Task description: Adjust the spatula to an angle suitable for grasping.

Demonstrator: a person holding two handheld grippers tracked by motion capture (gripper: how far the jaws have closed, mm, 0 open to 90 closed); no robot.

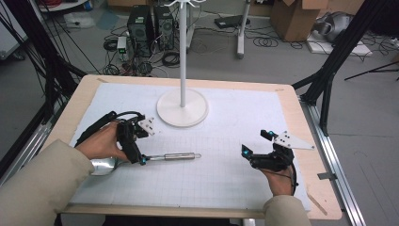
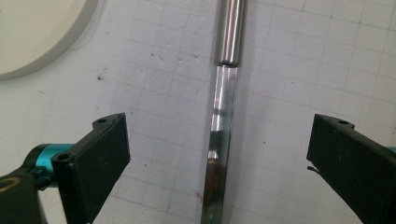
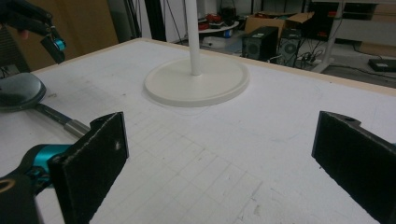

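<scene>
Straddling the ladle [image 1: 155,158] neck, left gripper [image 2: 219,154] fingers stand spread, touching nothing. Ladle lies flat near the counter [image 1: 301,113] left-front edge, long axis parallel to the front edge, bowl leftward. Right gripper [image 1: 258,145] well apart, fingers spread, empty.

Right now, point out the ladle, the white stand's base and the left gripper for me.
ladle [image 1: 179,156], high view, on its metal handle.
white stand's base [image 1: 182,113], high view, on the round disc's front.
left gripper [image 2: 219,154], left gripper view, midway between its open jaws.
</scene>
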